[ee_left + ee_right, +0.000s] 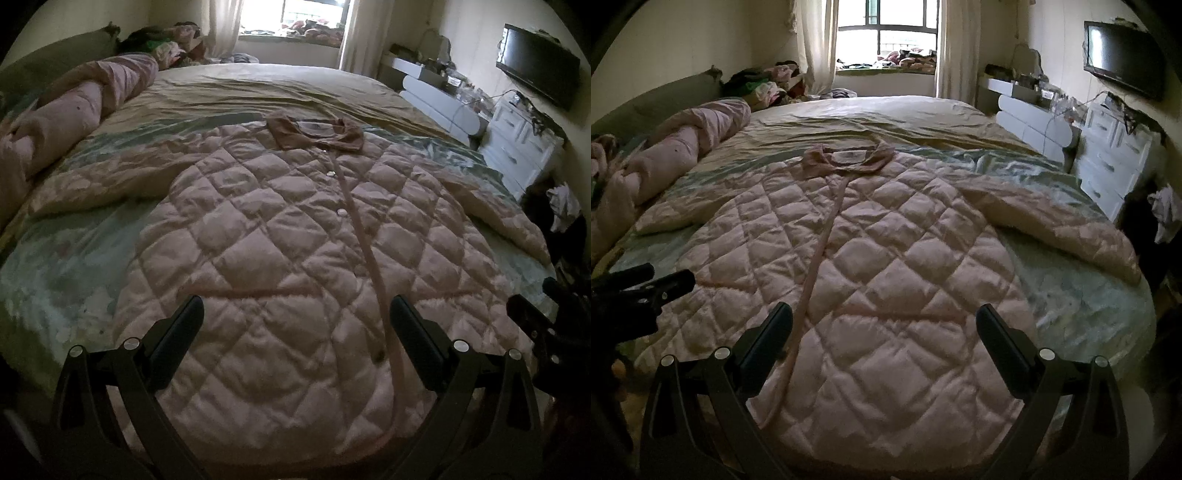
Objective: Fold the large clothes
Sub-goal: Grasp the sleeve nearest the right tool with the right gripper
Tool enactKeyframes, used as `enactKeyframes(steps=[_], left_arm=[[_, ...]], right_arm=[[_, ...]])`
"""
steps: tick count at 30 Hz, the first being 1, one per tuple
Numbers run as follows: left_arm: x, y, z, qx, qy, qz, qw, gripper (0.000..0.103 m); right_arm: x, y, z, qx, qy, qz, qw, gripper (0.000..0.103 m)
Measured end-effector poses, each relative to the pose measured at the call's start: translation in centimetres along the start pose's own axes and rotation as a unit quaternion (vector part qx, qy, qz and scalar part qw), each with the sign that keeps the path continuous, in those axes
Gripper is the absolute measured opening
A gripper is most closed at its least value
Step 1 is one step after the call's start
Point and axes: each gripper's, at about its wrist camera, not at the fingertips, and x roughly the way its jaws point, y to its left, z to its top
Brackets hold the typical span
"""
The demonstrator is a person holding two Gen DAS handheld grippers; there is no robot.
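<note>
One pale pink quilted coat [280,236] lies flat, front up, on the bed [74,266], brown collar [314,133] at twelve o'clock, sleeves spread toward nine and three, snap placket closed. The left gripper [295,332] and right gripper [884,332] hover spread wide above its hem, holding nothing.

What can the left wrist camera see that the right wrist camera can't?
Only the left wrist view shows the round snap buttons along the front strip of the quilted pink coat, plus the left gripper up close, open, with the right gripper peeking in at its edge. Only the right wrist view shows the window bars clearly, and the right gripper up close, also open. Both show the coat spread flat on the bed, collar far away, the rolled pink blanket and the TV.
</note>
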Motion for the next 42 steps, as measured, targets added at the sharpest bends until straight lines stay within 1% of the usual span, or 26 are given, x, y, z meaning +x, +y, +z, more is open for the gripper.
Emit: enactKeyframes(steps=[6, 12, 19, 22, 24, 26, 30, 32, 34, 36, 37, 40, 42], left_arm=[[3.0, -0.2, 3.2, 0.001, 0.013, 0.0, 0.9999, 0.094], [6.4, -0.5, 6.3, 0.01, 0.032, -0.004, 0.9994, 0.094], [9.3, -1.5, 9.1, 0.031, 0.033, -0.006, 0.999, 0.094], [10.4, -2.2, 10.2, 0.045, 0.031, -0.003, 0.9985, 0.094], [11.3, -2.5, 10.9, 0.046, 0.033, -0.009, 0.9983, 0.094], [12.2, -2.8, 11.5, 0.046, 0.037, -0.012, 0.9982, 0.094], [14.2, -3.3, 12.9, 0.048, 0.044, -0.014, 0.9978, 0.094], [15.2, -3.5, 13.6, 0.046, 0.047, -0.016, 0.9977, 0.094], [16.0, -3.9, 14.1, 0.049, 0.046, -0.018, 0.9975, 0.094], [17.0, -4.1, 14.4, 0.054, 0.047, -0.011, 0.9973, 0.094], [17.5, -4.2, 14.6, 0.055, 0.049, -0.008, 0.9972, 0.094], [19.0, -4.4, 15.1, 0.053, 0.058, -0.009, 0.9969, 0.094], [20.2, -4.5, 15.3, 0.05, 0.068, -0.015, 0.9963, 0.094]], right_arm=[[2.7, -1.4, 2.6, 0.009, 0.007, -0.002, 1.0, 0.099], [5.7, -3.6, 4.8, 0.023, 0.013, -0.021, 0.999, 0.099], [8.9, -6.9, 6.8, 0.048, 0.018, -0.057, 0.997, 0.099], [10.4, -8.7, 7.6, 0.063, 0.022, -0.069, 0.995, 0.099], [11.1, -9.9, 8.0, 0.073, 0.025, -0.083, 0.994, 0.099], [11.7, -11.5, 8.3, 0.088, 0.026, -0.088, 0.992, 0.099], [13.1, -14.9, 8.8, 0.115, 0.036, -0.111, 0.987, 0.099], [14.1, -17.1, 8.8, 0.137, 0.047, -0.125, 0.982, 0.099], [15.0, -19.2, 8.6, 0.164, 0.056, -0.128, 0.977, 0.099], [16.2, -21.9, 8.2, 0.191, 0.068, -0.143, 0.969, 0.099], [16.5, -22.6, 8.1, 0.196, 0.07, -0.15, 0.966, 0.099], [17.9, -26.1, 7.4, 0.233, 0.082, -0.173, 0.953, 0.099], [18.6, -28.9, 6.7, 0.272, 0.092, -0.191, 0.939, 0.099]])
